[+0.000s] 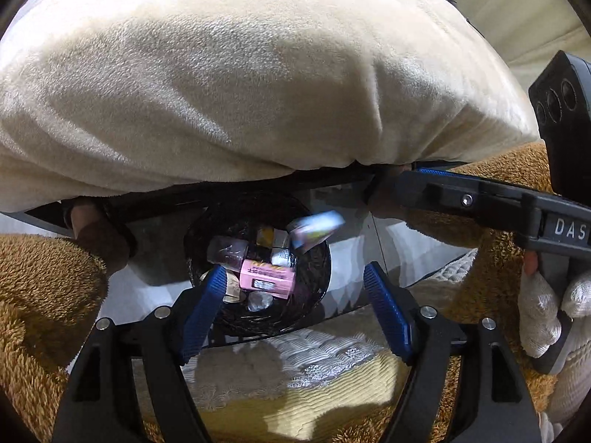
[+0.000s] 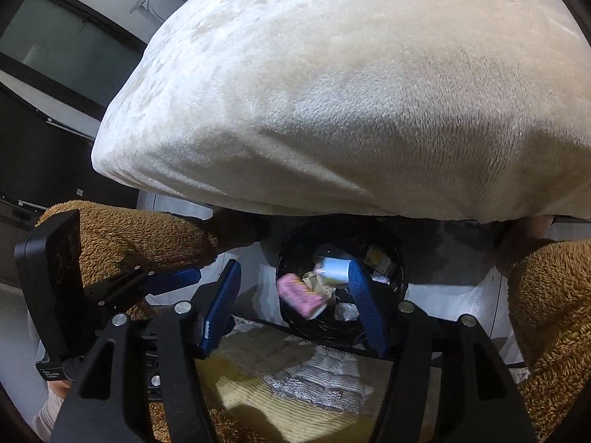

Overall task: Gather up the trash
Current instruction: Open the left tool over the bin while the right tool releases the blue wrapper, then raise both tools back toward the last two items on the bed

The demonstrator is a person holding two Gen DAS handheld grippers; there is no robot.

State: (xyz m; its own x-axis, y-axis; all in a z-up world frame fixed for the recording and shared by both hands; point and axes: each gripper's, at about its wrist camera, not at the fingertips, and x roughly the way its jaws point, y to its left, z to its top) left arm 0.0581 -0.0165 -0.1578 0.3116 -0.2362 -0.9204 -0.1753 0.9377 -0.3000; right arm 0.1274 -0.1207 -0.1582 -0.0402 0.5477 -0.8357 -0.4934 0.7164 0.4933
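A black round trash bin (image 1: 317,277) stands on the floor below, holding several pieces of trash, among them a pink carton (image 1: 267,277). A blurred white-blue packet (image 1: 316,227) is in the air over the bin's far rim. My left gripper (image 1: 295,313) is open and empty above the bin. In the right wrist view the bin (image 2: 397,280) shows with the pink carton (image 2: 299,293) and the white-blue packet (image 2: 334,269). My right gripper (image 2: 291,302) is open and empty above the bin. The right gripper also shows at the right edge of the left wrist view (image 1: 406,182).
A large cream plush cushion (image 1: 240,85) fills the upper half of both views (image 2: 351,110). Brown fuzzy sleeves (image 1: 40,280) flank the bin. A yellow and white quilted cloth (image 1: 295,387) lies below the grippers. A dark window wall (image 2: 55,74) is at left.
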